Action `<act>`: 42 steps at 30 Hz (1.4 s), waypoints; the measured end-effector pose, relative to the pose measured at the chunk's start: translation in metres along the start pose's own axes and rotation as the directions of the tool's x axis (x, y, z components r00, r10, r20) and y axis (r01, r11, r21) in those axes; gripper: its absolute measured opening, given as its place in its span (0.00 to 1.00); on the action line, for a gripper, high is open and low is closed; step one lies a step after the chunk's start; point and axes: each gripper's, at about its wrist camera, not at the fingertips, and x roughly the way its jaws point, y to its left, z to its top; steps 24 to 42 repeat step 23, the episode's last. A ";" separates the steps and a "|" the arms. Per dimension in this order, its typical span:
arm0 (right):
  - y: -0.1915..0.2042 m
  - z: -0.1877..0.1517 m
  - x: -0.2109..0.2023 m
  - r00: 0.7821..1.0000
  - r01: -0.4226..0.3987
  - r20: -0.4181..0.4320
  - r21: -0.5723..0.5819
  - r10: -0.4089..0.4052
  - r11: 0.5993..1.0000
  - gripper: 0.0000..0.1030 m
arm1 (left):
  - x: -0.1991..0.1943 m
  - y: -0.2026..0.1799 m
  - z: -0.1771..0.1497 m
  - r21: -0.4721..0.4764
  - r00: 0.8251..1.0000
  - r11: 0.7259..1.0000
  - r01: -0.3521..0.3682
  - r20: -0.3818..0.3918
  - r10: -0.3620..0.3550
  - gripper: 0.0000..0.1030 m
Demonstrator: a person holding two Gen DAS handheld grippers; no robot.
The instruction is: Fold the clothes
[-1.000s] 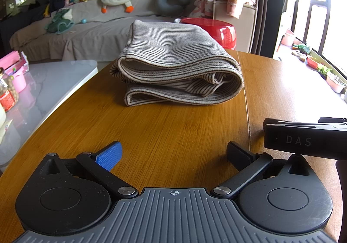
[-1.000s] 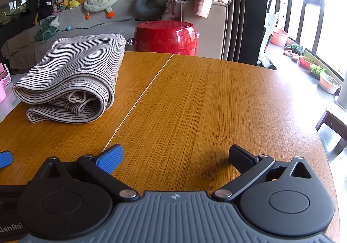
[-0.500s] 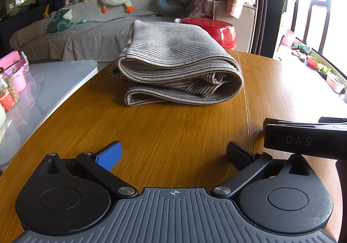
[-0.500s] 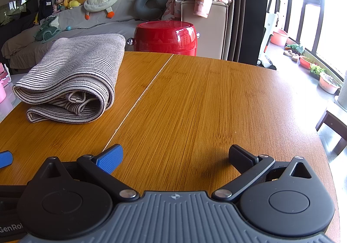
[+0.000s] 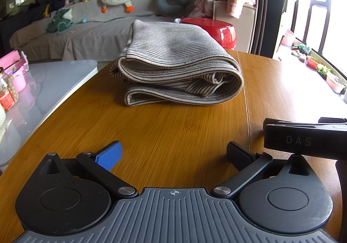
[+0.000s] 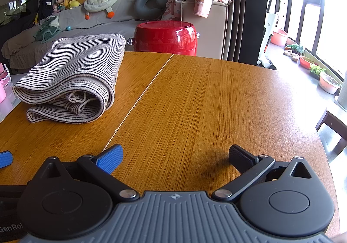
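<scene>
Nothing moved since earlier: folded striped garment (image 5: 173,69) rests on bench (image 6: 216,102); left gripper (image 5: 173,152), right gripper (image 6: 175,156) spread, empty. Fold looks finished; next, withdraw.

Daylight floods in from the tall windows (image 5: 325,15) at right; panes blown out to white in both views. Glare washes the right edge of the round bamboo-wood table (image 6: 216,102). Soft short shadows sit under the folded grey striped cloth (image 5: 177,69) & gripper fingers. Glossy red drum stool (image 6: 167,37) shows window reflections. Fisheye bends room edges; focus sharp w/ no motion blur.
</scene>
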 end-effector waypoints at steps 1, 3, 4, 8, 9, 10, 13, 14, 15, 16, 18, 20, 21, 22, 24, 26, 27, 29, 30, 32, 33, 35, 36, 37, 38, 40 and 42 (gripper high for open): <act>0.000 0.000 0.000 1.000 0.000 0.000 0.000 0.000 1.000 1.00 | 0.000 0.000 0.000 0.002 1.000 1.000 0.001 0.000 -0.001 1.00; 0.000 0.001 0.001 1.000 -0.003 0.000 -0.003 0.003 1.000 1.00 | 0.001 0.000 0.000 0.002 1.000 1.000 0.001 0.000 -0.001 1.00; 0.001 0.003 0.003 1.000 -0.009 0.000 -0.008 0.009 1.000 1.00 | 0.001 0.000 0.000 0.004 1.000 1.000 0.003 0.000 -0.003 1.00; 0.005 0.007 0.008 1.000 -0.021 -0.001 -0.019 0.021 1.000 1.00 | 0.003 -0.001 0.002 0.023 1.000 0.999 0.028 0.000 -0.028 1.00; 0.005 0.007 0.008 1.000 -0.023 -0.001 -0.019 0.023 1.000 1.00 | 0.005 -0.002 0.003 0.035 0.999 0.998 0.047 0.000 -0.047 1.00; 0.005 0.007 0.008 1.000 -0.025 0.000 -0.019 0.025 1.000 1.00 | 0.007 -0.003 0.005 0.048 0.998 0.997 0.066 0.000 -0.066 1.00; 0.007 0.005 0.006 1.000 -0.024 0.000 -0.016 0.024 1.000 1.00 | 0.007 -0.008 0.006 0.129 0.988 0.979 0.155 -0.025 -0.153 1.00; 0.008 0.004 0.005 1.000 -0.025 0.000 -0.016 0.025 1.000 1.00 | 0.005 -0.008 0.005 0.143 0.985 0.975 0.172 -0.033 -0.169 1.00; 0.008 0.004 0.005 1.000 -0.026 0.000 -0.016 0.026 1.000 1.00 | 0.003 -0.009 0.003 0.148 0.985 0.973 0.174 -0.038 -0.171 1.00; 0.008 0.004 0.005 1.000 -0.027 0.000 -0.017 0.027 1.000 1.00 | 0.003 -0.009 0.003 0.147 0.984 0.974 0.175 -0.041 -0.171 1.00; 0.008 0.004 0.005 1.000 -0.027 0.000 -0.016 0.027 1.000 1.00 | 0.003 -0.010 0.003 0.143 0.984 0.974 0.177 -0.045 -0.172 1.00; 0.007 0.004 0.005 1.000 -0.027 0.000 -0.016 0.027 1.000 1.00 | 0.003 -0.009 0.002 0.136 0.983 0.974 0.181 -0.046 -0.176 1.00; 0.007 0.004 0.005 1.000 -0.027 0.000 -0.016 0.027 1.000 1.00 | 0.003 -0.008 0.002 0.130 0.982 0.974 0.187 -0.044 -0.182 1.00; 0.007 0.004 0.005 1.000 -0.027 0.000 -0.016 0.027 1.000 1.00 | 0.003 -0.007 0.001 0.126 0.981 0.974 0.191 -0.042 -0.187 1.00; 0.007 0.004 0.005 1.000 -0.027 0.000 -0.016 0.027 1.000 1.00 | 0.003 -0.005 0.001 0.121 0.981 0.973 0.195 -0.039 -0.192 1.00; 0.007 0.004 0.005 1.000 -0.027 0.000 -0.016 0.027 1.000 1.00 | 0.003 -0.005 0.001 0.121 0.981 0.973 0.195 -0.039 -0.192 1.00; 0.007 0.004 0.005 1.000 -0.027 0.000 -0.016 0.027 1.000 1.00 | 0.003 -0.005 0.001 0.121 0.981 0.973 0.195 -0.039 -0.192 1.00; 0.007 0.004 0.005 1.000 -0.027 0.000 -0.016 0.027 1.000 1.00 | 0.003 -0.005 0.001 0.121 0.981 0.973 0.195 -0.039 -0.192 1.00; 0.007 0.004 0.005 1.000 -0.027 0.000 -0.016 0.027 1.000 1.00 | 0.003 -0.005 0.001 0.121 0.981 0.973 0.195 -0.039 -0.192 1.00; 0.007 0.004 0.005 1.000 -0.027 0.000 -0.016 0.027 1.000 1.00 | 0.003 -0.005 0.001 0.121 0.981 0.973 0.195 -0.039 -0.192 1.00; 0.007 0.004 0.005 1.000 -0.027 0.000 -0.016 0.027 1.000 1.00 | 0.003 -0.005 0.001 0.121 0.981 0.973 0.195 -0.039 -0.192 1.00; 0.007 0.004 0.005 1.000 -0.027 0.000 -0.016 0.027 1.000 1.00 | 0.003 -0.005 0.001 0.121 0.981 0.973 0.195 -0.039 -0.192 1.00; 0.007 0.004 0.005 1.000 -0.027 0.000 -0.016 0.027 1.000 1.00 | 0.003 -0.005 0.001 0.121 0.981 0.973 0.195 -0.039 -0.192 1.00; 0.007 0.004 0.005 1.000 -0.027 0.000 -0.016 0.027 1.000 1.00 | 0.003 -0.005 0.001 0.121 0.981 0.973 0.195 -0.039 -0.192 1.00; 0.007 0.004 0.005 1.000 -0.027 0.000 -0.016 0.027 1.000 1.00 | 0.003 -0.005 0.001 0.121 0.981 0.973 0.195 -0.039 -0.192 1.00; 0.007 0.004 0.005 1.000 -0.027 0.000 -0.016 0.027 1.000 1.00 | 0.003 -0.005 0.001 0.121 0.981 0.973 0.195 -0.039 -0.192 1.00; 0.007 0.004 0.005 1.000 -0.027 0.000 -0.016 0.027 1.000 1.00 | 0.003 -0.005 0.001 0.121 0.981 0.973 0.195 -0.039 -0.192 1.00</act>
